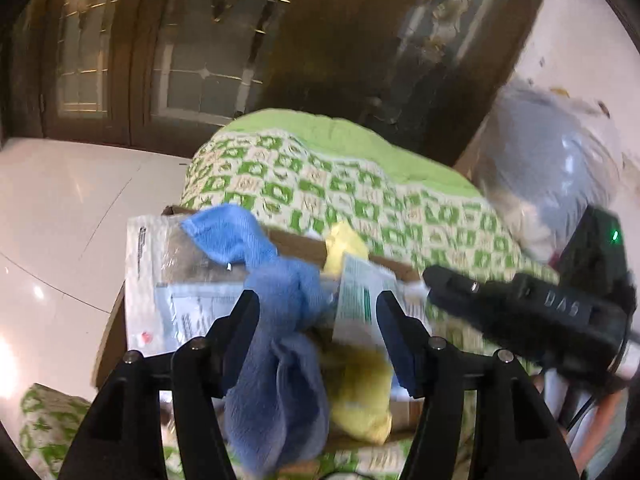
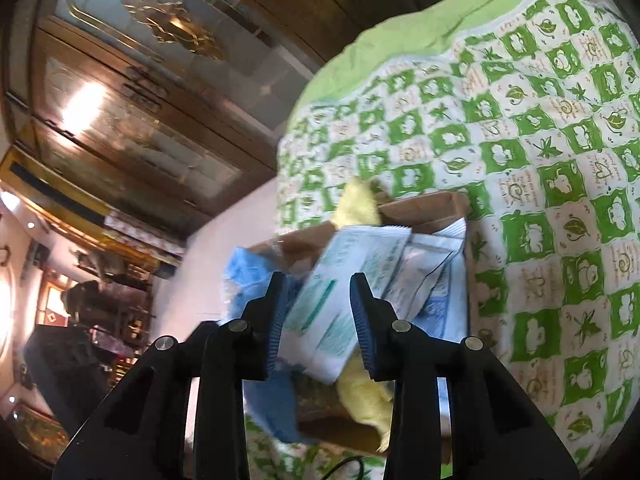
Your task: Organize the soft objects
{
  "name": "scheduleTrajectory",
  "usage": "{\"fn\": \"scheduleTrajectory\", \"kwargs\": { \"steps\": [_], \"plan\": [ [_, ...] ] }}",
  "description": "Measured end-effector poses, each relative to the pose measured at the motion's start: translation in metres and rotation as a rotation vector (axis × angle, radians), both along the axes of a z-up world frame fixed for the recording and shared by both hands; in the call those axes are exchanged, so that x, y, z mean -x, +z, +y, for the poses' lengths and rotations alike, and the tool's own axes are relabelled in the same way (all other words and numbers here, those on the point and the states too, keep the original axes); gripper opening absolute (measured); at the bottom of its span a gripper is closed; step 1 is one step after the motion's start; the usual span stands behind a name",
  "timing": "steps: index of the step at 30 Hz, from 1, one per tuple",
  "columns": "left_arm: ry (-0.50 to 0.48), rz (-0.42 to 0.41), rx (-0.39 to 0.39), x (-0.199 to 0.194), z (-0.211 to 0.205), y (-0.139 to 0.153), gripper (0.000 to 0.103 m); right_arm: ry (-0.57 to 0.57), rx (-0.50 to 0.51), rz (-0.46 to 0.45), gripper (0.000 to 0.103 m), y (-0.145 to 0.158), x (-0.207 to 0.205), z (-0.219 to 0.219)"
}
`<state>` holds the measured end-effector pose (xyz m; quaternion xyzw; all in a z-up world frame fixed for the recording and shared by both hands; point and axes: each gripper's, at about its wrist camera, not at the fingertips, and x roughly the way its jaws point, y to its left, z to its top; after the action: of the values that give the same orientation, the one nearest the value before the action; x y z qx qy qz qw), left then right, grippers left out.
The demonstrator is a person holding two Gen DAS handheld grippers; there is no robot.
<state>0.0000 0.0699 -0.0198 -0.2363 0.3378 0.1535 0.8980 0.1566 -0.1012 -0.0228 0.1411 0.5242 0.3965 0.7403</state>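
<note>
A brown cardboard box [image 1: 296,242] sits on a green-and-white quilt [image 1: 360,184]. A blue cloth [image 1: 276,344] hangs over the box and runs down between the fingers of my left gripper [image 1: 318,308], whose jaws stand wide apart around it. A yellow cloth [image 1: 360,396] lies in the box beside it. White plastic packets [image 1: 176,280] lean in the box. My right gripper [image 2: 318,292] is open around a white-and-green packet [image 2: 340,304]; its fingers stand clear of the packet. The blue cloth [image 2: 248,272] and the yellow cloth [image 2: 368,400] also show there.
The right gripper's black body [image 1: 528,312] reaches in from the right in the left wrist view. A clear plastic bag [image 1: 552,160] lies at the back right. White tiled floor [image 1: 60,220] and dark wooden cabinets [image 1: 160,40] lie beyond the quilt.
</note>
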Motion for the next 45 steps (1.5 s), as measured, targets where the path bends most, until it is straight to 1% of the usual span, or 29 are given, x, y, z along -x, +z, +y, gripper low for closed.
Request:
{"fn": "scheduleTrajectory", "kwargs": {
  "steps": [2,5,8,10,12,15,17,19,20,22,24,25,27,29,33,39,43,45],
  "plan": [
    [-0.008,0.011,-0.017,0.011,-0.006,0.002,0.061,0.003,-0.021,-0.006,0.033,0.007,0.007,-0.005],
    [0.010,0.049,-0.074,0.031,-0.018,0.001,0.061,0.000,-0.012,-0.035,0.033,0.011,0.021,-0.011],
    [0.054,0.098,-0.108,0.046,-0.026,-0.009,0.061,-0.027,0.013,-0.064,0.033,0.010,0.042,-0.018],
    [0.090,0.151,-0.140,0.046,-0.028,-0.014,0.061,-0.024,0.062,-0.114,0.033,0.012,0.057,-0.017],
    [0.130,0.198,-0.175,0.045,-0.027,-0.014,0.061,-0.022,0.125,-0.200,0.033,0.018,0.073,-0.011],
    [0.141,0.180,-0.180,0.051,-0.025,-0.010,0.061,-0.034,0.206,-0.302,0.033,0.025,0.086,-0.003],
    [0.145,0.168,-0.197,0.056,-0.026,-0.009,0.061,-0.031,0.232,-0.329,0.034,0.025,0.090,0.000],
    [0.143,0.184,-0.208,0.058,-0.027,-0.011,0.061,-0.015,0.236,-0.318,0.034,0.024,0.090,0.000],
    [0.141,0.189,-0.197,0.059,-0.027,-0.012,0.061,-0.008,0.231,-0.306,0.034,0.022,0.089,0.001],
    [0.142,0.194,-0.170,0.062,-0.025,-0.013,0.061,0.030,0.202,-0.250,0.034,0.018,0.089,0.002],
    [0.152,0.200,-0.169,0.067,-0.024,-0.013,0.061,0.068,0.179,-0.229,0.034,0.016,0.096,0.004],
    [0.156,0.206,-0.176,0.068,-0.024,-0.014,0.061,0.076,0.173,-0.232,0.034,0.016,0.100,0.004],
    [0.165,0.216,-0.186,0.070,-0.023,-0.014,0.061,0.088,0.172,-0.268,0.034,0.016,0.111,0.005],
    [0.172,0.225,-0.185,0.071,-0.022,-0.015,0.061,0.102,0.203,-0.300,0.034,0.013,0.120,0.010],
    [0.184,0.237,-0.172,0.071,-0.018,-0.016,0.061,0.182,0.246,-0.321,0.034,0.005,0.129,0.024],
    [0.182,0.242,-0.168,0.070,-0.017,-0.017,0.061,0.233,0.204,-0.300,0.034,0.003,0.133,0.026],
    [0.183,0.245,-0.178,0.070,-0.017,-0.017,0.061,0.229,0.218,-0.303,0.034,0.003,0.133,0.027],
    [0.185,0.246,-0.176,0.070,-0.017,-0.017,0.061,0.235,0.210,-0.286,0.034,0.002,0.134,0.027]
  ]
}}
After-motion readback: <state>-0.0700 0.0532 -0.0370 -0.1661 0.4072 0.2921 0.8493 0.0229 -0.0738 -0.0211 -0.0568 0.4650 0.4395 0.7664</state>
